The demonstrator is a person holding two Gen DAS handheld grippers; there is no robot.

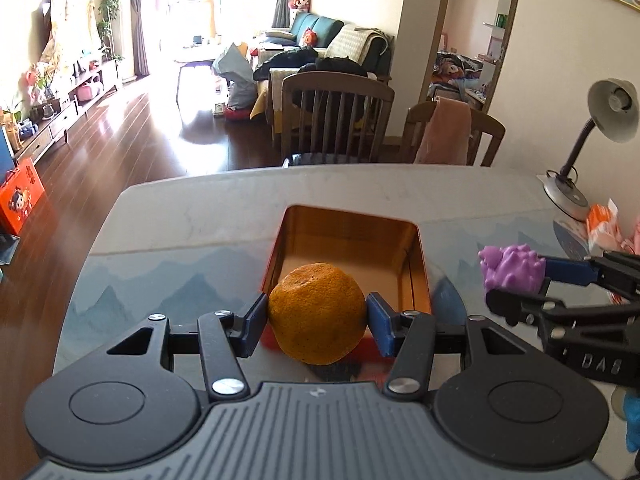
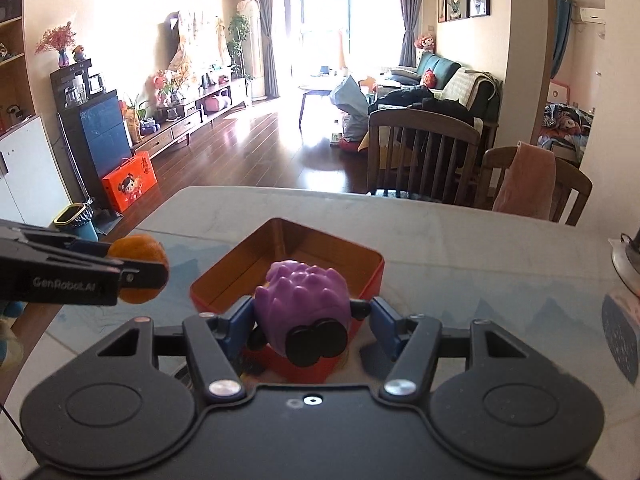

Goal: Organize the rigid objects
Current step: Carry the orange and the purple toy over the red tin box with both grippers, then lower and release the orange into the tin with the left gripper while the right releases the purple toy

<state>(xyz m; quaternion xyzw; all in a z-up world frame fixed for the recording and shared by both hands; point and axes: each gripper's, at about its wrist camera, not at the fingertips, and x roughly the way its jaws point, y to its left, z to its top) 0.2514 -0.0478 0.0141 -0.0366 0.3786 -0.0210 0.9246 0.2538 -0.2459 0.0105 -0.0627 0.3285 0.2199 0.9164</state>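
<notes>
An orange [image 1: 318, 314] sits squeezed between the blue pads of my left gripper [image 1: 317, 322], held above the near rim of an open red tin box [image 1: 418, 268] with a gold inside. The box holds nothing that I can see. My right gripper [image 2: 306, 320] is shut on a purple spiky toy [image 2: 304, 300] with black feet, held over the box's [image 2: 370, 280] near edge. In the left wrist view the right gripper [image 1: 516, 284] comes in from the right with the purple toy [image 1: 512, 270]. The right wrist view shows the left gripper [image 2: 138, 270] at the left carrying the orange [image 2: 138, 254].
The box stands on a grey table [image 1: 200, 216] with a mountain-print mat [image 1: 160, 280]. A desk lamp [image 1: 600, 128] and orange packaging [image 1: 604, 228] are at the table's right. Two wooden chairs [image 2: 420, 152] stand behind the far edge. A blue object [image 1: 634, 424] lies at the near right.
</notes>
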